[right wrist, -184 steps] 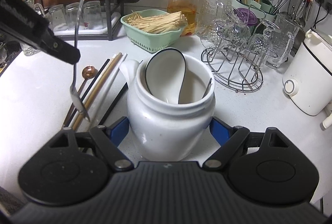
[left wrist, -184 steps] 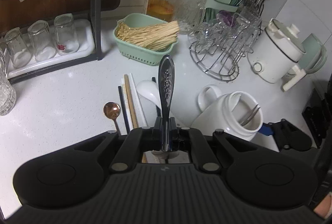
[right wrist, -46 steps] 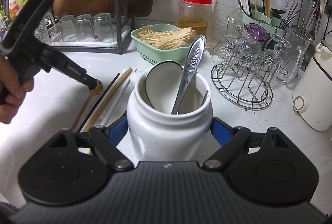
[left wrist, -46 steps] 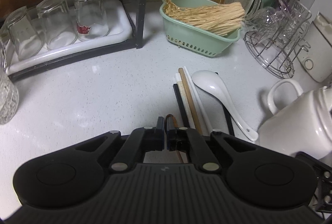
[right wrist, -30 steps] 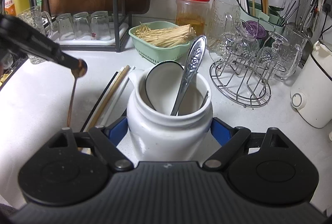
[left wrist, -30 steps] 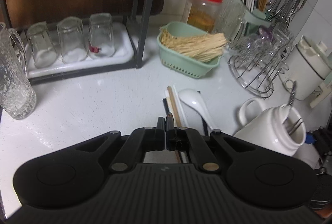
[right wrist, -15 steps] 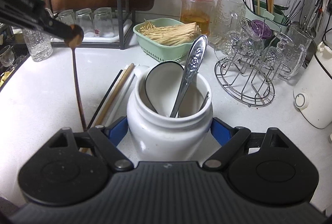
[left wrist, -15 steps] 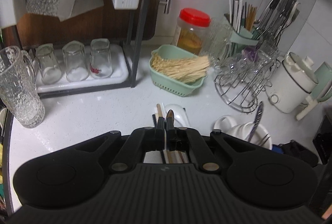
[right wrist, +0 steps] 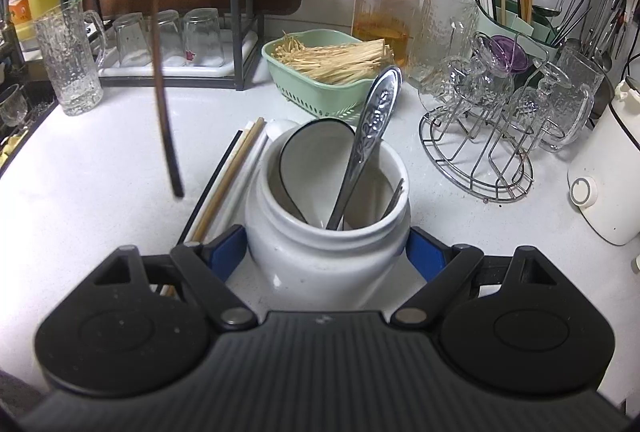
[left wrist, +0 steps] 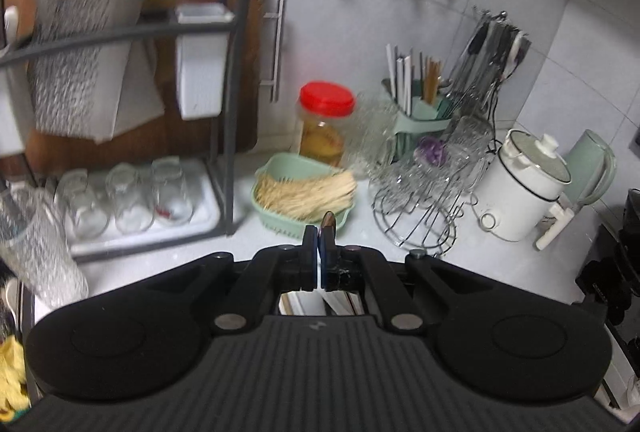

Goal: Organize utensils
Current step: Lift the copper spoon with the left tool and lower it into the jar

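Left gripper (left wrist: pixel 319 232): fingers pressed together on the bowl of a copper spoon (right wrist: pixel 163 80), held high above the worktop (right wrist: pixel 100 168) at the upper left of the right wrist view.
Copper spoon: long axis close to upright, bowl at the top between the fingers, thin handle hanging down and leaning slightly toward the jar; its lower tip is clear of the worktop (only the bowl's edge shows past the fingertips in the left wrist view).
Right gripper (right wrist: pixel 326 252): fingers spread wide around the white jar (right wrist: pixel 326 256), their blue pads against its two sides, the jar standing on the worktop.
White jar contents: a silver spoon (right wrist: pixel 366 148) leaning with its patterned handle up and to the right, and a white ceramic spoon with a dark rim (right wrist: pixel 316 152) standing bowl-up.
Chopsticks (right wrist: pixel 228 180): lying flat on the worktop just left of the jar, long axes running from the near side toward the green basket (right wrist: pixel 320 88).
Behind: a wire glass rack (right wrist: pixel 480 160) to the right.
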Tool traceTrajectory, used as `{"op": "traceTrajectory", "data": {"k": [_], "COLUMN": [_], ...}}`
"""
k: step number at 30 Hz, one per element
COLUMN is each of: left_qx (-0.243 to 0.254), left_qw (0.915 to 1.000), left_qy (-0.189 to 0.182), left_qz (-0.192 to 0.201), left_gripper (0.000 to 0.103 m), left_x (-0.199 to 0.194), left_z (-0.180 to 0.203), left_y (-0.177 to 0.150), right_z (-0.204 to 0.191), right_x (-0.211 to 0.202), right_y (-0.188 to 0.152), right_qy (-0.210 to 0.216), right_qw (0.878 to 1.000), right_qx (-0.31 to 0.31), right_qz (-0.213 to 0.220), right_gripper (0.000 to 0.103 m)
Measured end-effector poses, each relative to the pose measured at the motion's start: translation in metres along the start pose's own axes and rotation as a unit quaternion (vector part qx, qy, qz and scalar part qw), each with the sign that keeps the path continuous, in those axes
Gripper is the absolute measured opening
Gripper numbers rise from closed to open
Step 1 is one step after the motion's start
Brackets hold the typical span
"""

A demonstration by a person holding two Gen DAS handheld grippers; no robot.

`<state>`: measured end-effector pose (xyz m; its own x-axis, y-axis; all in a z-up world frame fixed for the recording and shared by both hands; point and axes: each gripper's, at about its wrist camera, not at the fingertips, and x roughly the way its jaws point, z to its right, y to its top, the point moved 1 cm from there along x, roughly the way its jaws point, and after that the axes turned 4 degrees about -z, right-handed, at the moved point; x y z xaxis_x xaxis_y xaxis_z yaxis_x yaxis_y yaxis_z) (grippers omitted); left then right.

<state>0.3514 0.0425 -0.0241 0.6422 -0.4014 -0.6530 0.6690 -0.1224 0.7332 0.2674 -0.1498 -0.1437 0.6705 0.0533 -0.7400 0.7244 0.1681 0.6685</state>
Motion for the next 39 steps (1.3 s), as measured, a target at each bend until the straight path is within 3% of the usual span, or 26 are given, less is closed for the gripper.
{"op": "traceTrajectory", "data": {"k": [9,16,22,29,32,39], "left_qx": [0.030,0.056,0.091,0.135,0.132,0.134], "left_qw": [0.9989,0.9973,0.9939,0.9822,0.9766,0.9677], "left_qy": [-0.026,-0.044,-0.058,-0.090,-0.113,-0.125], "left_qz": [0.025,0.015,-0.025,-0.094,-0.128,-0.173], "left_gripper": [0.001,0.001,0.001,0.002,0.002,0.003], "left_x": [-0.011,0.004,0.026,0.044,0.052,0.066], "left_z": [0.022,0.042,0.063,0.081,0.082,0.086], "left_y": [0.025,0.028,0.013,-0.006,-0.009,-0.017], "right_z": [-0.007,-0.007,-0.007,-0.006,-0.006,-0.005], "right_x": [-0.002,-0.001,-0.002,-0.004,-0.004,-0.003], "right_y": [-0.001,0.000,0.000,-0.002,-0.002,-0.002], "right_qy": [0.001,0.003,0.007,0.015,0.017,0.021], "right_qw": [1.000,1.000,1.000,1.000,1.000,0.999], "right_qx": [-0.002,-0.003,-0.007,-0.017,-0.019,-0.023], "right_qz": [0.001,0.001,0.004,0.007,0.008,0.012], "right_gripper": [0.089,0.089,0.089,0.089,0.089,0.089]}}
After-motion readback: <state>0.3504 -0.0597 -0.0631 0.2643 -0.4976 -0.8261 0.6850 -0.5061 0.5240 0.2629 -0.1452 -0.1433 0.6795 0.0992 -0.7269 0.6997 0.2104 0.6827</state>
